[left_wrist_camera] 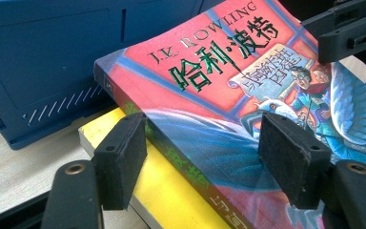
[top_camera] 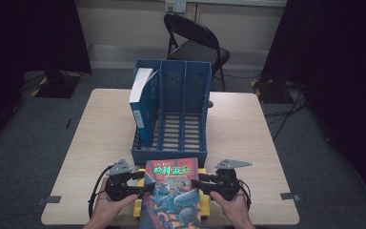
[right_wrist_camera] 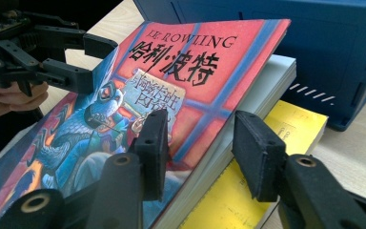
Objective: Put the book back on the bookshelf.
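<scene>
Book (top_camera: 172,191), red cover, laid flat on yellow book (top_camera: 138,206), just in front of blue rack (top_camera: 171,114), at near edge of surface (top_camera: 248,138). Left tool (top_camera: 145,187) placed at spine edge, jaws straddling that edge, gaps seen both sides, nothing clamped. Right tool (top_camera: 196,183) placed at page edge, jaws astride it, pads not seen pressing. White-and-blue book (top_camera: 142,102) stood upright in rack's left slot.
</scene>
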A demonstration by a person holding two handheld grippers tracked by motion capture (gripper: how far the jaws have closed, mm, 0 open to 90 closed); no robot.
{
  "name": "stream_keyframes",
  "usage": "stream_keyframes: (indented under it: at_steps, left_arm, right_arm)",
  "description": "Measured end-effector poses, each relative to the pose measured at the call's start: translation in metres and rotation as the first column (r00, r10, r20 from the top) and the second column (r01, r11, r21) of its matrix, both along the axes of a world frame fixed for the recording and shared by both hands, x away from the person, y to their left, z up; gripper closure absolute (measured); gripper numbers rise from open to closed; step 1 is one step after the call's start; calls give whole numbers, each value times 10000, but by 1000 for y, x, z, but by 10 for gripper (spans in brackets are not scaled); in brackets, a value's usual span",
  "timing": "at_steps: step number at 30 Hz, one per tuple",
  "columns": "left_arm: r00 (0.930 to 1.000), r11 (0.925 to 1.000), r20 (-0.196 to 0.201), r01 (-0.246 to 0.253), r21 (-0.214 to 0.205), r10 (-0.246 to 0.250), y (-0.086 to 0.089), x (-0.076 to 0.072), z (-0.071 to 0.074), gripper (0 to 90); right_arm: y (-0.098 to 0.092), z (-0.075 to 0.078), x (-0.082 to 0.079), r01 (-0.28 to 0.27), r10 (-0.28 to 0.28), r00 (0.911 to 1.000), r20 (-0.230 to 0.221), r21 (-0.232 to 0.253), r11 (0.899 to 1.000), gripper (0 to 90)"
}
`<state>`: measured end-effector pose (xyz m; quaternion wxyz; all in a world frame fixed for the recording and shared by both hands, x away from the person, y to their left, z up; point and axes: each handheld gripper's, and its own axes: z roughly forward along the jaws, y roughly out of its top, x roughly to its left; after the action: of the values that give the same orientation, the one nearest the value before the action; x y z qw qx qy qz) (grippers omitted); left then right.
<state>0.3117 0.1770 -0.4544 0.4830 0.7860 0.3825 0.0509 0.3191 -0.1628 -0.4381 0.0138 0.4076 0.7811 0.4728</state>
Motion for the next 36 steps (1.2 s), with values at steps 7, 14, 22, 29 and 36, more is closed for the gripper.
stream_keyframes:
  at_steps: [7, 14, 22, 29, 36]
  left_arm:
    - [10000, 10000, -52, 38, 68, -37, 0, 1, 1, 334]
    - [10000, 10000, -10, -67, 46, 67, -1, 3, 1, 331]
    - [10000, 10000, 14, -62, 54, 62, 0, 3, 0, 331]
    - [10000, 10000, 43, -52, 34, 51, 0, 3, 0, 331]
    - [9998, 9999, 73, -157, -4, 157, -1, 4, 0, 327]
  right_arm:
    - [-1, 2, -6, -203, 205, 9998, -59, 317, 9993, 591]
    - [5, 0, 5, -331, 332, 9994, -21, 307, 9990, 522]
    - [23, -2, 34, -391, 386, 9991, 191, 312, 9987, 469]
    - [21, -1, 21, -745, 741, 9972, 119, 459, 9962, 555]
    - [21, -2, 16, -1002, 1012, 9948, -118, 692, 9926, 558]
